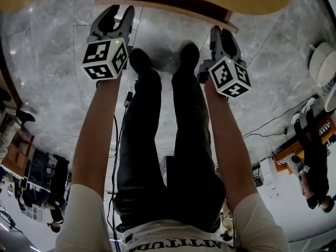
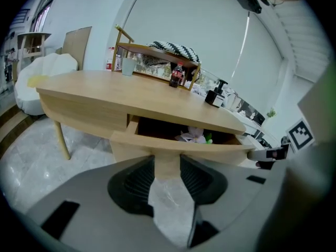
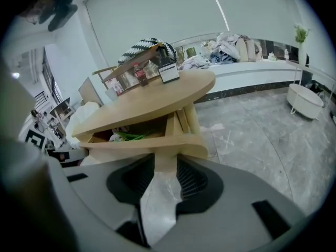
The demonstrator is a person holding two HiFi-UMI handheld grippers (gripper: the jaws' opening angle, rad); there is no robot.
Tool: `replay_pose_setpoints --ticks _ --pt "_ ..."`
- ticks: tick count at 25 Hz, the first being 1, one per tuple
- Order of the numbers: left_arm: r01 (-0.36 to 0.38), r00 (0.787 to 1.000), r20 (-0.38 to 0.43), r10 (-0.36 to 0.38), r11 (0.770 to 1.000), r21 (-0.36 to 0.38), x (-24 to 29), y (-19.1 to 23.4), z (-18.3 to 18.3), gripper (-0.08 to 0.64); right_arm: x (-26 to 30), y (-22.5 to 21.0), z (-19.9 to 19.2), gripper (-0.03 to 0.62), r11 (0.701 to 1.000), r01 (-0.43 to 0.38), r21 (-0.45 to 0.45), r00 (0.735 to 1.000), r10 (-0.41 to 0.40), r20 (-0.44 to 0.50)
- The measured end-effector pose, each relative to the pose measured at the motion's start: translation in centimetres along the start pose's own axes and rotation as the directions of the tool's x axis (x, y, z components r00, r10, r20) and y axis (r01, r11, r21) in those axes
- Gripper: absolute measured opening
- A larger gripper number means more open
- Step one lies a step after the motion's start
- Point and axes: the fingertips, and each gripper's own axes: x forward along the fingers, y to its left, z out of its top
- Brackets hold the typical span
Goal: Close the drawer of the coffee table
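Note:
The light wooden coffee table (image 2: 131,91) stands in front of me, and its drawer (image 2: 178,148) is pulled out, with a pale flower (image 2: 195,135) and green stems inside. The head view shows the drawer (image 1: 168,3) at the top edge, between my two grippers. My left gripper (image 1: 119,16) is open and empty, a short way from the drawer front. The left gripper view has the left gripper (image 2: 167,164) pointing at the drawer's front panel. My right gripper (image 1: 221,34) is also open and empty. In its own view the right gripper (image 3: 165,164) faces the drawer (image 3: 147,146) near its right end.
On the tabletop are a wooden rack with a striped cloth (image 2: 168,50), a cola bottle (image 2: 176,75), a cup (image 2: 128,66) and a dark pump bottle (image 2: 216,94). A white beanbag (image 2: 39,80) sits to the left, a round white stool (image 3: 304,100) to the right. Cables (image 1: 273,125) cross the marble floor.

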Motion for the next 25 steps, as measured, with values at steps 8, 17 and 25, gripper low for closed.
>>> replay_pose_setpoints --ticks 8,17,25 --pt "-0.035 0.998 0.045 0.033 0.998 0.044 1.8 -0.1 0.7 0.164 1.4 -0.8 0.9 0.149 0.993 0.012 -0.115 0.999 -0.006 0.049" --pt "-0.075 0.989 0.137 0.058 0.989 0.127 2.5 -0.3 2.1 0.165 2.0 -0.8 2.1 0.138 0.953 0.030 -0.303 0.996 -0.002 0.095" --pt "-0.085 0.981 0.184 0.053 0.981 0.173 4.8 0.0 3.7 0.169 4.0 -1.2 3.6 0.138 0.906 0.060 -0.419 0.990 0.001 0.144"
